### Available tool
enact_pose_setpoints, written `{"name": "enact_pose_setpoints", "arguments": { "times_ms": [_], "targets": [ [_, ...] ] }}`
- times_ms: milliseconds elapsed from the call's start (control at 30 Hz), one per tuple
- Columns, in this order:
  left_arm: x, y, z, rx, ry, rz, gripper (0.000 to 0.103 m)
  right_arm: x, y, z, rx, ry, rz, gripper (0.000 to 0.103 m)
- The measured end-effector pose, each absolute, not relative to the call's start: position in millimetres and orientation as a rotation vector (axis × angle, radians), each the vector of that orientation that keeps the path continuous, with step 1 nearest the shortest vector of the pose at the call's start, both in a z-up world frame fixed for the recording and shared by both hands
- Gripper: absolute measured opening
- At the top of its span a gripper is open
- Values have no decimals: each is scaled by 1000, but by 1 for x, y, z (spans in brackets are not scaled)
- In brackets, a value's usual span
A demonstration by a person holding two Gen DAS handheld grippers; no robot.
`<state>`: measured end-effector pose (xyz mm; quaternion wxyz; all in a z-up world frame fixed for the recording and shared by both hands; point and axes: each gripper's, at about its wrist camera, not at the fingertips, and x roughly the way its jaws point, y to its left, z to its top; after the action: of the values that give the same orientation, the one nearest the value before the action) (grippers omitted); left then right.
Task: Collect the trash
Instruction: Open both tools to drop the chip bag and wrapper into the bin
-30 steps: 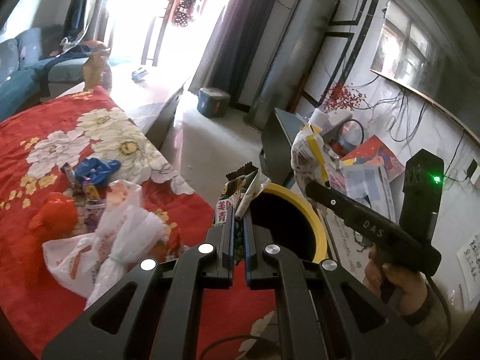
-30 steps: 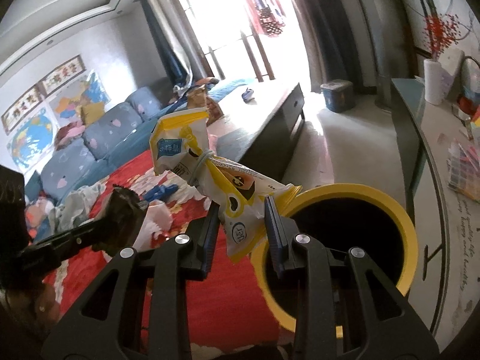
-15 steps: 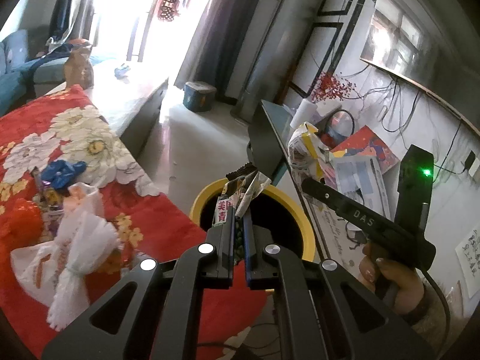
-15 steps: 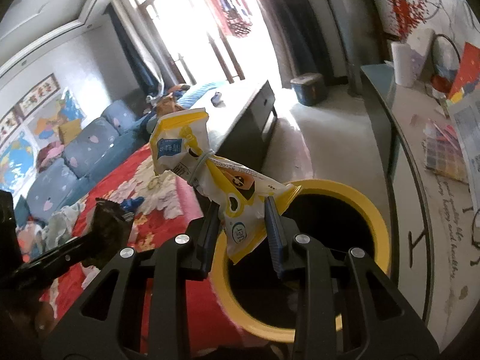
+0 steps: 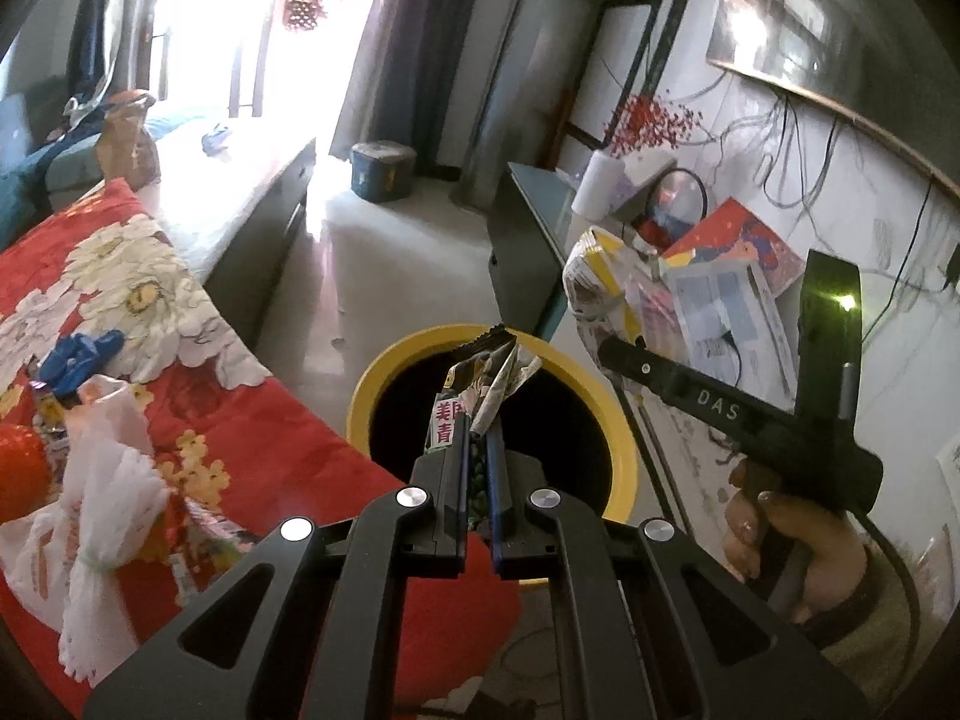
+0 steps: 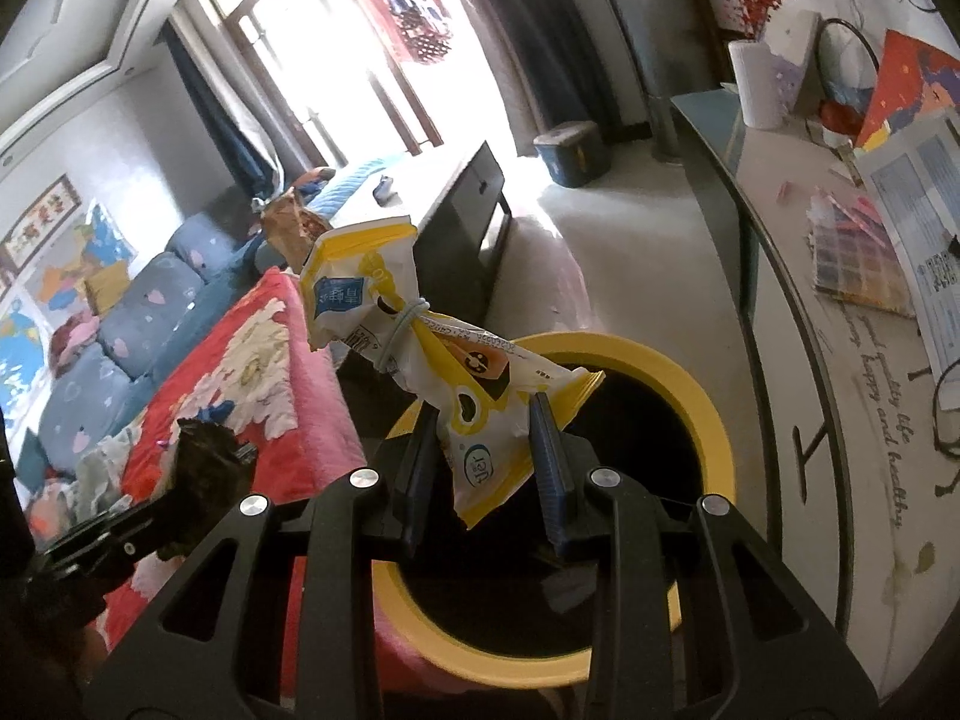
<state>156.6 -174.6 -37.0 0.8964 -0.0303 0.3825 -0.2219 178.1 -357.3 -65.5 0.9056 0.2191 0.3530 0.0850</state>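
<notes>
Both grippers loaded and poised over the bin – the drop itself not yet done.

Left gripper [image 5: 477, 462]: jaws pinched nearly flat on a crumpled dark snack wrapper w/ red-and-white label [image 5: 480, 387]. Wrapper sticks up from the tips, right over the black mouth of the round yellow-rimmed trash bin [image 5: 624, 456]. Right gripper [image 6: 483, 441]: jaws partly open, clamped on a puffy yellow-and-white snack bag tied w/ a rubber band [image 6: 420, 354]; bag's lower end sits between the pads, rest leans up and to the left. It hangs above the bin's near-left rim, so by my read a release would drop it inside or close to the edge.

Progress, judged from what lies around: 2 pieces in hand, about to go in. Still left on the red floral quilt [image 5: 282, 450] at left – a knotted white plastic bag [image 5: 114, 510], a blue crumpled wrapper [image 5: 78, 354], an orange-red bag [image 5: 18, 474] at the frame edge, plus small colourful scraps near them. So at least 3 more items to fetch – prob. several more trips. Bin interior too dark to tell what's already in it.

Next move, as I judge: open both jaws over the hole, then swing back left to the quilt.
</notes>
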Motion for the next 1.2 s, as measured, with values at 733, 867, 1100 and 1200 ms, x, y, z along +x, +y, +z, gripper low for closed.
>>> {"name": "enact_pose_setpoints", "arguments": {
  "times_ms": [733,867,1100,1200],
  "targets": [
    [193,-222,-86,76,949,-465,5,191,-381,-110,523,855,132,25],
    [201,-223,-88,66,950,-456,9,192,-379,-115,539,874,155,35],
    [197,-204,-78,-27,932,-421,67,187,-383,-102,556,829,148,54],
    [190,-195,-68,-66,894,-416,87,183,-381,-93,550,802,142,60]
  ]
}}
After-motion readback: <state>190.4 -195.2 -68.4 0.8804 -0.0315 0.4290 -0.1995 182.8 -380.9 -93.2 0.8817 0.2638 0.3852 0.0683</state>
